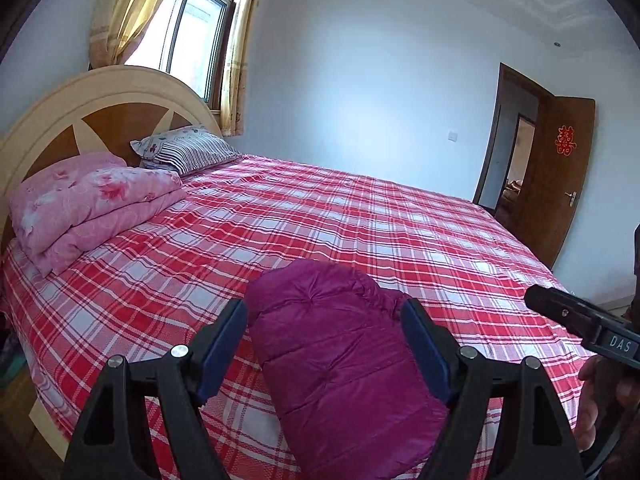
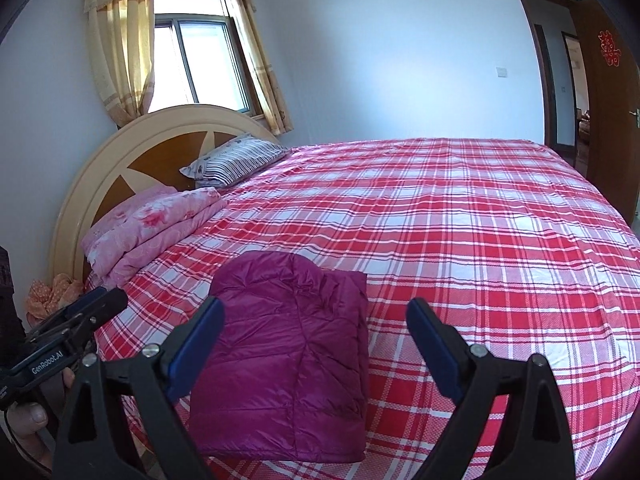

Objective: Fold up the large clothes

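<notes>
A magenta quilted down jacket (image 1: 340, 356) lies folded into a compact rectangle near the front edge of the bed; it also shows in the right wrist view (image 2: 288, 356). My left gripper (image 1: 324, 320) is open and empty, held above the jacket with its fingers apart on either side of it. My right gripper (image 2: 316, 320) is open and empty, held above the jacket's right side. The right gripper's body (image 1: 584, 324) shows at the right edge of the left wrist view. The left gripper's body (image 2: 68, 332) shows at the left of the right wrist view.
The bed has a red and white plaid sheet (image 1: 360, 224). A folded pink floral quilt (image 1: 88, 204) and a striped pillow (image 1: 188, 152) lie by the round headboard (image 1: 60, 120). An open wooden door (image 1: 560, 168) is at the right. A curtained window (image 2: 188, 60) is behind the bed.
</notes>
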Available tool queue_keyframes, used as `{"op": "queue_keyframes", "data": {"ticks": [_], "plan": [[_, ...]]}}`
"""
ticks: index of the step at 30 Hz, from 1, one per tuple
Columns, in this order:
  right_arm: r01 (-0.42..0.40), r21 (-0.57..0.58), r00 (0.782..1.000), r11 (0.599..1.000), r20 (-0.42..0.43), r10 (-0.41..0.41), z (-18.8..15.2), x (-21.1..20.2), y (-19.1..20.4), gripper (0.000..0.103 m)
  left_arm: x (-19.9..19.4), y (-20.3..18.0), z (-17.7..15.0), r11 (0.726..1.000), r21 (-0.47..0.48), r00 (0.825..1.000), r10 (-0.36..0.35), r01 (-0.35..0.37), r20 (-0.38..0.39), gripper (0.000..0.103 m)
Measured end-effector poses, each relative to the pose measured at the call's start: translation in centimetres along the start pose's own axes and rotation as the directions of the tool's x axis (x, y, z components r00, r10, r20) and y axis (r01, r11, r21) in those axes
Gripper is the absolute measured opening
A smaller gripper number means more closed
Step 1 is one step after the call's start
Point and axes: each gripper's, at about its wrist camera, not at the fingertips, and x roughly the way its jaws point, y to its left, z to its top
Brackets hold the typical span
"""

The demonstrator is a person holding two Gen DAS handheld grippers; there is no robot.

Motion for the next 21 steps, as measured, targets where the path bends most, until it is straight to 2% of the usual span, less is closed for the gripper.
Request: {"op": "queue_keyframes", "data": {"ticks": [21], "plan": [[-0.001,-0.005,0.999,1.000,0.035,0.001,0.3,-1.1,0.1,0.098,0.1,-0.3,-0.1,1.000,0.017,1.000,0.026,-0.026,-0.006,0.080]]}}
